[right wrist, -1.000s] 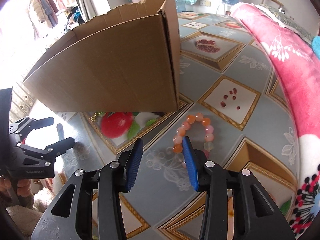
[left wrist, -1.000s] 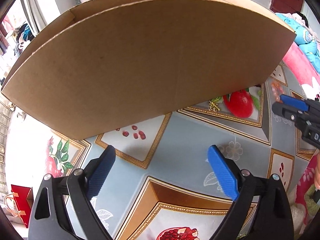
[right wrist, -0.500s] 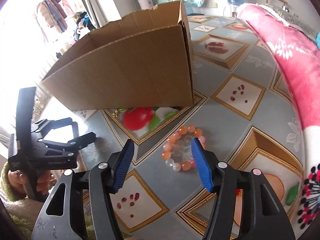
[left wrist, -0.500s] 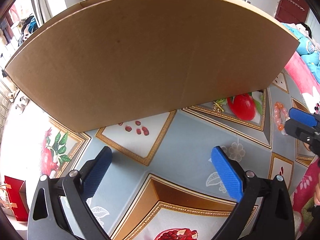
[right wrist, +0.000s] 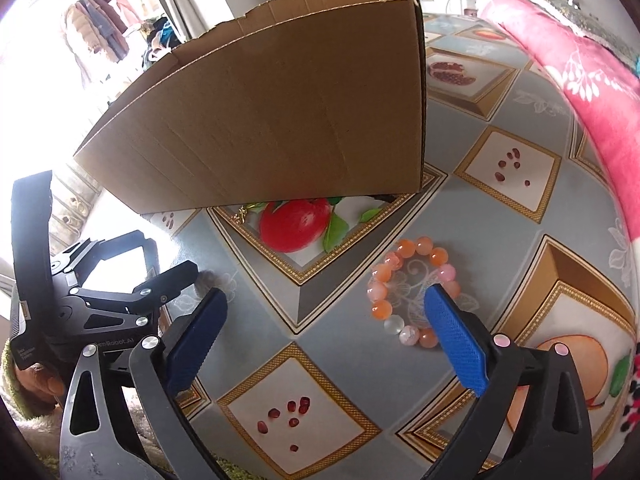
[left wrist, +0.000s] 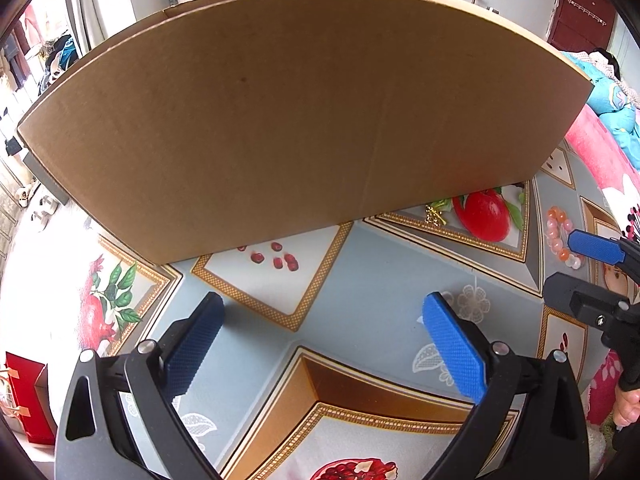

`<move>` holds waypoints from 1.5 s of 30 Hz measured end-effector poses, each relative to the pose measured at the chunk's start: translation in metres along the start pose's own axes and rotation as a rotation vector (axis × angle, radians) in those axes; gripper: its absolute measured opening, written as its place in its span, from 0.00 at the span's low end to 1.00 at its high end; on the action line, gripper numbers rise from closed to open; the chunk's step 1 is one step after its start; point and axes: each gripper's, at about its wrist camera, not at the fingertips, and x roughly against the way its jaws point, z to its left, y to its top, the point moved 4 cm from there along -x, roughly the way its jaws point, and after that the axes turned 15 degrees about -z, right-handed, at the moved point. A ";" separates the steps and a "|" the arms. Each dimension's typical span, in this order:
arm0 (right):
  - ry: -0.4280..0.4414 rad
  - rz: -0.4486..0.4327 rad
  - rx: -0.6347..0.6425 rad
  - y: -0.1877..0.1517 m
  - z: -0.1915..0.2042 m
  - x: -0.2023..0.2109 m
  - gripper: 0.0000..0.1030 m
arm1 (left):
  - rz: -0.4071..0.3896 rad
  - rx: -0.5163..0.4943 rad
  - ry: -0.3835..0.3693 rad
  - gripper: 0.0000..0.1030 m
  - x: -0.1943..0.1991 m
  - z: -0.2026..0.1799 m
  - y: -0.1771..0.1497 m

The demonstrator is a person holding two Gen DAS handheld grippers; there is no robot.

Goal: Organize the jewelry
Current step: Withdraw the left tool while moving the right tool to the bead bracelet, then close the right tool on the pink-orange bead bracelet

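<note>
An orange and pink bead bracelet (right wrist: 404, 280) lies flat on the patterned tablecloth, just ahead of my right gripper's (right wrist: 324, 312) right fingertip; it also shows at the right edge of the left wrist view (left wrist: 558, 236). A small gold jewelry piece (left wrist: 434, 214) lies at the foot of the big cardboard box (left wrist: 304, 112), also seen in the right wrist view (right wrist: 241, 213). My right gripper is open and empty. My left gripper (left wrist: 320, 320) is open and empty, facing the box's long side (right wrist: 280, 112).
The tablecloth (right wrist: 312, 280) has fruit and pomegranate prints. A pink flowered blanket (right wrist: 568, 64) runs along the right. A red gift bag (left wrist: 28, 400) stands on the floor at the left. The box takes up the far middle of the table.
My right gripper opened wide and drew back, so the bracelet now lies ahead of its right finger. My left gripper pulled back a little from the box.
</note>
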 end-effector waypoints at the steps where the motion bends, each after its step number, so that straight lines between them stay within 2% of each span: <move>1: -0.002 0.001 0.003 -0.001 0.002 -0.002 0.92 | 0.001 -0.001 -0.001 0.95 -0.001 0.000 0.001; 10: 0.030 -0.016 -0.052 0.000 -0.005 -0.001 0.92 | 0.005 -0.010 -0.009 0.95 -0.001 0.000 0.003; 17: 0.026 -0.031 0.003 0.000 -0.006 0.006 0.92 | -0.009 -0.009 -0.010 0.95 -0.001 0.000 0.004; 21: 0.053 -0.058 -0.019 -0.002 -0.008 0.006 0.92 | -0.005 -0.014 -0.015 0.95 0.000 -0.001 0.003; 25: 0.077 -0.071 -0.034 -0.002 -0.011 0.006 0.92 | 0.006 -0.024 -0.044 0.95 0.000 -0.001 0.006; 28: 0.094 -0.072 -0.045 0.000 -0.016 0.010 0.92 | -0.066 -0.009 -0.123 0.95 0.008 -0.005 0.014; 30: 0.110 -0.076 -0.064 0.002 -0.022 0.014 0.92 | -0.108 -0.034 -0.157 0.93 0.011 -0.013 0.020; 33: 0.129 -0.081 -0.094 0.004 -0.032 0.020 0.92 | -0.161 -0.090 -0.183 0.80 0.011 -0.027 0.030; 38: 0.134 -0.083 -0.094 0.005 -0.038 0.024 0.92 | -0.185 -0.166 -0.212 0.48 -0.005 -0.048 0.043; 39: 0.131 -0.083 -0.088 0.005 -0.037 0.025 0.92 | -0.184 -0.172 -0.218 0.45 -0.010 -0.051 0.045; 41: 0.123 -0.083 -0.071 0.006 -0.037 0.026 0.92 | -0.183 -0.181 -0.227 0.34 -0.016 -0.058 0.048; 45: 0.116 -0.082 -0.047 0.005 -0.039 0.027 0.92 | -0.176 -0.212 -0.234 0.23 -0.028 -0.067 0.056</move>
